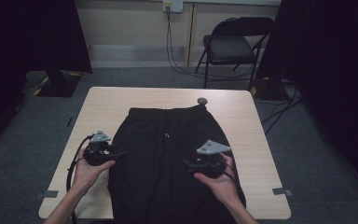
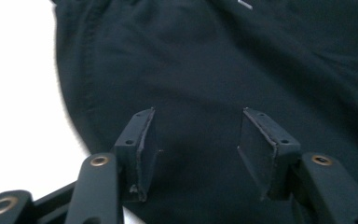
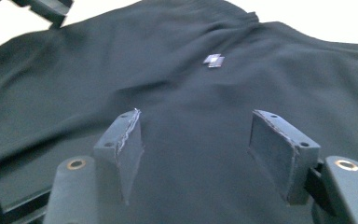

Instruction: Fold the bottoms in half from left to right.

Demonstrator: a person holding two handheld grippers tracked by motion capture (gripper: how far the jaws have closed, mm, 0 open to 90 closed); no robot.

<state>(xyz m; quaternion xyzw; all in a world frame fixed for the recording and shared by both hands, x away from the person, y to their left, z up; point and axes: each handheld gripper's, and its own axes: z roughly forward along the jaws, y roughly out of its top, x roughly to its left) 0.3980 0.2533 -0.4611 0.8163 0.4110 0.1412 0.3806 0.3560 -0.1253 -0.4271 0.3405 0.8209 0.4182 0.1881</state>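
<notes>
**Both tongs held apart over the black trousers**

I hold the left gripper (image 1: 119,153) at the left edge of the black cloth trousers (image 1: 168,154), which lie flat on the pale wooden table (image 1: 242,121); its jaws point inward, standing apart with nothing between them. My right gripper (image 1: 186,163) hangs over the garment's right half, jaws likewise parted and empty. The right gripper view shows the silver drawstring tips (image 3: 213,60) ahead of its jaws; the left gripper view shows the side seam (image 2: 91,56).
</notes>
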